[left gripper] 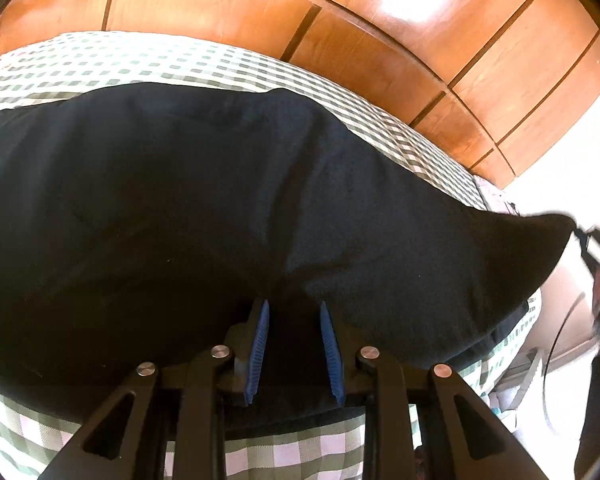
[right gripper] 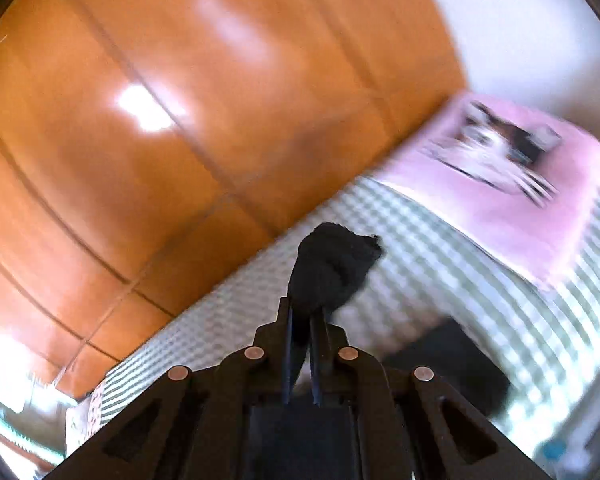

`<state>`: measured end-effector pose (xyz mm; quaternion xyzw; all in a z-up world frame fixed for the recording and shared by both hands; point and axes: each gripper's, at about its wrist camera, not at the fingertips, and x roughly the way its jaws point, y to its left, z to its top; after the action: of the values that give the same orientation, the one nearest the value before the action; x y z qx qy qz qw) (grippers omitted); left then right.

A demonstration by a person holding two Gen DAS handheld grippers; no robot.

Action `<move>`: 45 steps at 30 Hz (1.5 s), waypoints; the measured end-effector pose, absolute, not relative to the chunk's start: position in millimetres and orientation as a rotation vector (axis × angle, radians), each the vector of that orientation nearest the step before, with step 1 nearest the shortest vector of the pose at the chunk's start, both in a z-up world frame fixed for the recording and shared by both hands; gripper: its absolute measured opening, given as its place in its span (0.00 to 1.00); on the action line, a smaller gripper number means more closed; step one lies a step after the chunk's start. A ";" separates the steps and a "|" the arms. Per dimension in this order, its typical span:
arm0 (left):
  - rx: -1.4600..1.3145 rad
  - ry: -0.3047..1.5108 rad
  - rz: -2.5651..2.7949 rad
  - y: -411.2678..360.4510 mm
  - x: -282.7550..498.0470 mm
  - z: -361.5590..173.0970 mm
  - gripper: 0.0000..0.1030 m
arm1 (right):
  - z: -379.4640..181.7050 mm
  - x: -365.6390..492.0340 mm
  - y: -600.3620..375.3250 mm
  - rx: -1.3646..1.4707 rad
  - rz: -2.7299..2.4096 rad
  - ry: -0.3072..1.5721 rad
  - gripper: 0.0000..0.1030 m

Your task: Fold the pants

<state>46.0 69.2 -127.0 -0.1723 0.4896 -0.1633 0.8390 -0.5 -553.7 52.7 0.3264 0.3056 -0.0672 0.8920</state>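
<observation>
We see the dark pants (left gripper: pixel 204 208) spread across the middle of the left wrist view, lying on a green-checked bed (left gripper: pixel 148 60) with a wooden headboard (left gripper: pixel 380 32) behind it in the upper part of the frame. Our left tool (left gripper: pixel 294 344) sits at the lower centre, its blue pads (left gripper: pixel 260 344) part way apart with the near edge of the cloth bunched between them; we judge it grasps that edge. At the right edge of that view a corner of the pants is drawn out to a point toward our right tool (left gripper: pixel 592 240). In the blurred right wrist view the right tool (right gripper: pixel 302 344) is clenched on a dark tuft of the pants (right gripper: pixel 332 268) that pokes out beyond the tips, above the bed (right gripper: pixel 460 264). The cloth looks soft, thick and limp, not slippery, so it should sag and drape wherever unsupported. Corners, hems and the waistband look the best places to take hold.
</observation>
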 end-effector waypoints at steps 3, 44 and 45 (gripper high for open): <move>-0.357 1.048 -0.339 67.6 48.3 -126.0 0.26 | -1.8 -34.3 -585.3 0.797 -0.222 0.691 0.07; -0.190 1.062 -0.658 -8.2 10.7 -103.7 0.26 | -84.1 -68.1 -484.2 0.916 0.163 0.872 0.44; -0.196 1.057 -0.656 -6.4 9.6 -102.8 0.26 | -88.5 -64.8 -473.6 0.929 0.190 0.882 0.44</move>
<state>9.6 -6.4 -102.8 -0.0917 0.4944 -0.3067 0.8082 -64.8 -473.6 -88.5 0.4328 0.4109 0.0887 0.7975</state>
